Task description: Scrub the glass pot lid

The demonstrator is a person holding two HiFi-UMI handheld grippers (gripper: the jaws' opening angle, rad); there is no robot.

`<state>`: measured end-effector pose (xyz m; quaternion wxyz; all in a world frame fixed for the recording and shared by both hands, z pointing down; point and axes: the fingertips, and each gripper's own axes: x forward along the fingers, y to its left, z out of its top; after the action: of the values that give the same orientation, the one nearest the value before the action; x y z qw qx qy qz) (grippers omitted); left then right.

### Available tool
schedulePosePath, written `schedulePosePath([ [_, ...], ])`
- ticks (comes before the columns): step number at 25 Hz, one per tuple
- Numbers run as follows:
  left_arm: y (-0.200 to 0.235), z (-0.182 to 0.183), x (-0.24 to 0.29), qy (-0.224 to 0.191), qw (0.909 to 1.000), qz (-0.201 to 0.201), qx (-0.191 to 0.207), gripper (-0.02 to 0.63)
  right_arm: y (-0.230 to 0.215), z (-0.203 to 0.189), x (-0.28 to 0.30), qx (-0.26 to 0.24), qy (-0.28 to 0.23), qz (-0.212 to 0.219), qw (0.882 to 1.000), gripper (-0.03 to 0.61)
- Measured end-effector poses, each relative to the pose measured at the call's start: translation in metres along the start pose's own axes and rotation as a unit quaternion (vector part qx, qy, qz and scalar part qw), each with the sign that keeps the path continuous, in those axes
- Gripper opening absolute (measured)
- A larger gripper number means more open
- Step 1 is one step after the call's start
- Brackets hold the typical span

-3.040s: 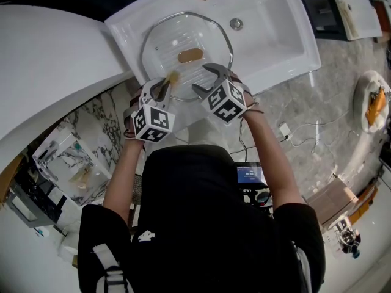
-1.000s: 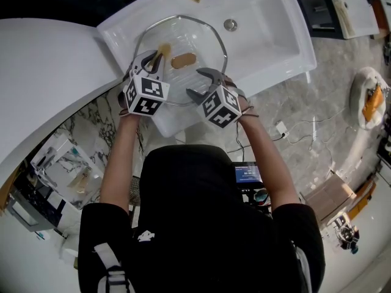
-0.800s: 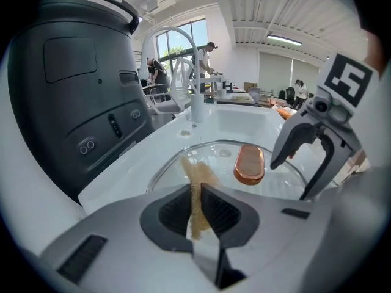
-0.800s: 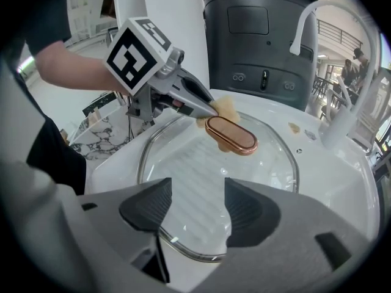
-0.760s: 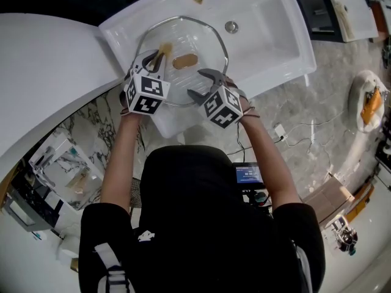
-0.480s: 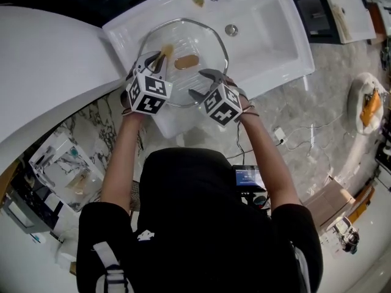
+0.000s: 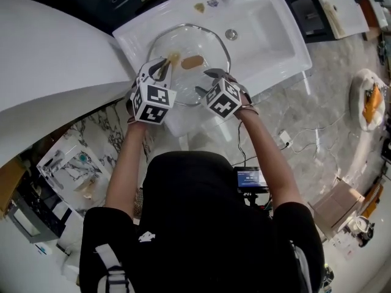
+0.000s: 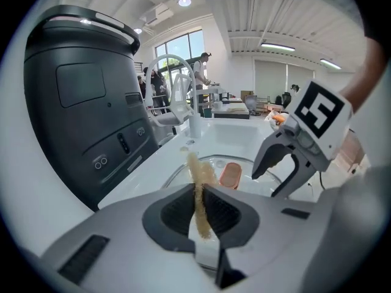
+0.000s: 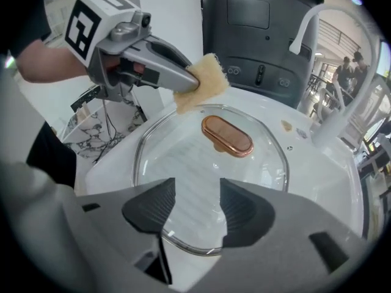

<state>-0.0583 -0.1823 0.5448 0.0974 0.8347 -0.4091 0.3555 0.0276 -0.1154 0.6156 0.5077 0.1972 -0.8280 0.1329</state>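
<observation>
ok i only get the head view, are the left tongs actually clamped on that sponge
observer: yes, in the left gripper view the left tongs are shut on a thin tan sponge.
operator: and the right tongs
observer: closing, nothing pressed yet; the glass pot lid's near rim shows in their gap.
operator: dark thing behind the sink
observer: a dark grey machine with small buttons on its front.

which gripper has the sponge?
The left gripper, shut on the tan sponge. The right gripper, jaws closing, has only the glass lid in its gap, ungripped.
</observation>
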Motion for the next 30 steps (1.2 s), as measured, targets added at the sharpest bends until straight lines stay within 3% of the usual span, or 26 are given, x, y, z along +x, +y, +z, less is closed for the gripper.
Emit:
schedulePosePath([
  [5, -0.002, 0.013, -0.022, -0.021, 0.9997, -0.005, 0.007, 0.021, -0.008, 0.011, -0.020, 0.047, -0.033, -0.045, 0.997, 0.156],
  [11, -0.007, 0.036, -0.056, -0.054, 0.9984, -0.008, 0.016, 0.021, -0.013, 0.033, -0.061, 0.060, -0.089, -0.098, 0.989, 0.044],
  [17, -0.018, 0.057, -0.096, -0.091, 0.9950, -0.017, 0.038, 0.021, -0.023, 0.075, -0.128, 0.099, -0.187, -0.200, 0.957, 0.000],
  [24, -0.016, 0.083, -0.154, -0.149, 0.9882, -0.015, 0.033, 0.021, 0.001, 0.117, -0.186, 0.173, -0.275, -0.210, 0.922, -0.002],
  [30, -0.020, 0.103, -0.197, -0.199, 0.9788, -0.012, 0.045, 0.021, 0.026, 0.140, -0.226, 0.183, -0.329, -0.231, 0.897, -0.002],
])
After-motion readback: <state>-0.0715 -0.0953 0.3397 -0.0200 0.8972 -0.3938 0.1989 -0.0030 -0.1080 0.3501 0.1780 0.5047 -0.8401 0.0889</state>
